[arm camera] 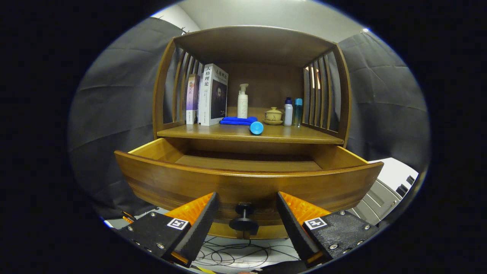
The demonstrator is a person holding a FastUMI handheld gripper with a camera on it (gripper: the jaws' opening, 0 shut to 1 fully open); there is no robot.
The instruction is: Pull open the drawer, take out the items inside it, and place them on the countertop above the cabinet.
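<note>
A wooden cabinet stands ahead with its drawer (247, 182) pulled out toward me. The drawer's inside bottom is bare wood as far as it shows; its front part is hidden behind the front panel. A dark round knob (244, 220) sticks out from the drawer front. My gripper (246, 203) is open, one finger on each side of the knob with gaps between. On the countertop (293, 134) above the drawer lie a folded blue cloth (237, 120) and a blue round-ended object (256, 128).
On the countertop also stand two books (207, 99) at the left, a white pump bottle (242, 101), a lidded tea cup on a saucer (273, 115) and two small bottles (293, 111). Slatted sides and a top board enclose the shelf. Cables (236, 255) lie on the floor below.
</note>
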